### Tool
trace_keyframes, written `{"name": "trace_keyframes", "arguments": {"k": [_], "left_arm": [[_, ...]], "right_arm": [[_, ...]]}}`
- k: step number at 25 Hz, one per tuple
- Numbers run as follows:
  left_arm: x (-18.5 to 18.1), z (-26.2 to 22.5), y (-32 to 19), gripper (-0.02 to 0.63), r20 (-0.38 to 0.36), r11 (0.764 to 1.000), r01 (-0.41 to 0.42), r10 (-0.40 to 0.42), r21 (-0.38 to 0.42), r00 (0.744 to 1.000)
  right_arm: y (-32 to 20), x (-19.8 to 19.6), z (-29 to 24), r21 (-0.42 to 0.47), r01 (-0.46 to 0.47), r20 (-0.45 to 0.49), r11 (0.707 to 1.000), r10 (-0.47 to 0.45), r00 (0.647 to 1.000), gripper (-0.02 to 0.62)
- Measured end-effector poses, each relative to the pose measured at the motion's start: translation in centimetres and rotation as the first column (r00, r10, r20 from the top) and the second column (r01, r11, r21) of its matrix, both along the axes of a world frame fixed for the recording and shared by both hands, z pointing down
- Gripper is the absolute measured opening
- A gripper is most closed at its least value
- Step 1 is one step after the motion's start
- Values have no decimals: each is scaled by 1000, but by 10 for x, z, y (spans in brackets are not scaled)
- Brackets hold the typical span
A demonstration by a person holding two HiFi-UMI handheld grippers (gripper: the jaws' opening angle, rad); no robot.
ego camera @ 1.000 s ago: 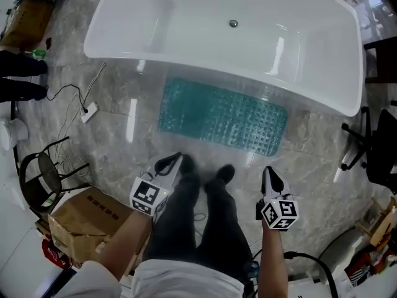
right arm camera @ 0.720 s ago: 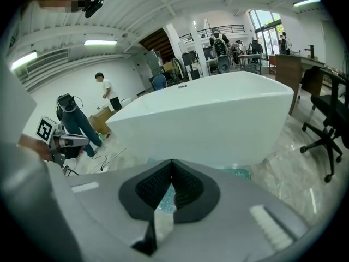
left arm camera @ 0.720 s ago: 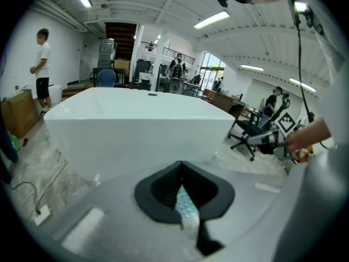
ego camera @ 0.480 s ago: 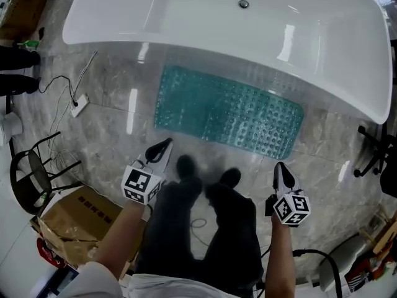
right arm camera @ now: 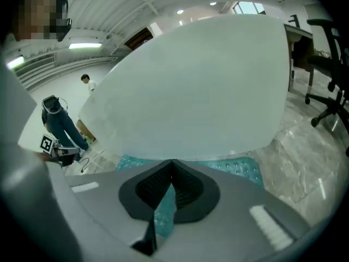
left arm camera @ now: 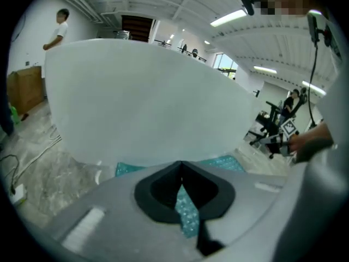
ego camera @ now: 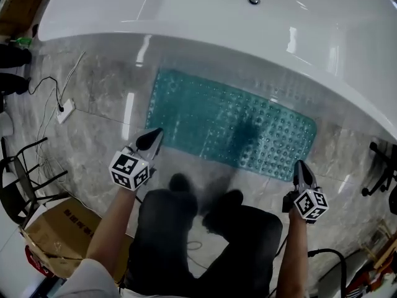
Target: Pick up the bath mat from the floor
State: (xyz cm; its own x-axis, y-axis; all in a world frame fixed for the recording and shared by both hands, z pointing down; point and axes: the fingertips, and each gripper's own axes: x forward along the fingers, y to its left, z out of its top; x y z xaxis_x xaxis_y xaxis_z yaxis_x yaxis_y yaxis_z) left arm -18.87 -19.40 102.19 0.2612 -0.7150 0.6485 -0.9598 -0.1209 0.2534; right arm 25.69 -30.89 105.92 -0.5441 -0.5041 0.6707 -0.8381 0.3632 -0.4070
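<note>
The teal bath mat point(ego camera: 229, 126) lies flat on the grey marble floor point(ego camera: 99, 98). Its long side runs along the foot of the white bathtub point(ego camera: 186, 11), and nothing is lifting it. The person stands just in front of the mat in dark trousers and dark shoes point(ego camera: 180, 182), with one arm reaching out on each side. The left gripper point(ego camera: 152, 139) points at the floor just beside the mat's near left corner. Its jaws are pressed together at the tips with nothing between them, and its own view shows only a sliver of mat through the gap behind the tips. The right gripper point(ego camera: 302, 169) sits by the mat's near right corner, jaws likewise together and empty. Neither gripper visibly touches the mat. On the left, a cardboard box point(ego camera: 53, 234) and a black wire chair point(ego camera: 18, 179) stand near each other, and a white power strip point(ego camera: 64, 110) with its cable lies on the floor.
</note>
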Motion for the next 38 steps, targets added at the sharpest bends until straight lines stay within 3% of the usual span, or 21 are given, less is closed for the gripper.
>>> {"name": "trace_keyframes", "arguments": {"k": [6,9,15,22,25,28,33,38], "left_arm": [[-22,126,-4,7,98,999,-55,54,-1,994],[-35,185,-4,42,139,998,-61,65,-30,988],[-103,305,1,135,224,990,73,-45,-121,974],[-169,356,5,199,288,968,165,-106,-190,952],[-179,382,9,322,271,950,161,-86,-267,959],[-180,412,16,419,201,926,143,-75,-349,977],[-180,424,18,418,170,924,142,-85,-355,982],[-157,419,16,233,97,932,140,-113,-336,989]], "right_arm": [[-7,1,115,25,49,-29,998,-48,998,28],[-8,6,166,24,67,-40,997,-66,997,40],[3,18,253,-14,68,-81,998,-69,994,74],[24,32,279,-44,90,-119,995,-95,988,71],[23,36,287,-37,80,-124,996,-84,989,66],[25,32,295,-34,86,-122,996,-90,989,57],[40,26,304,-45,130,-130,990,-135,982,37],[42,36,300,-48,112,-149,993,-118,982,34]]}}
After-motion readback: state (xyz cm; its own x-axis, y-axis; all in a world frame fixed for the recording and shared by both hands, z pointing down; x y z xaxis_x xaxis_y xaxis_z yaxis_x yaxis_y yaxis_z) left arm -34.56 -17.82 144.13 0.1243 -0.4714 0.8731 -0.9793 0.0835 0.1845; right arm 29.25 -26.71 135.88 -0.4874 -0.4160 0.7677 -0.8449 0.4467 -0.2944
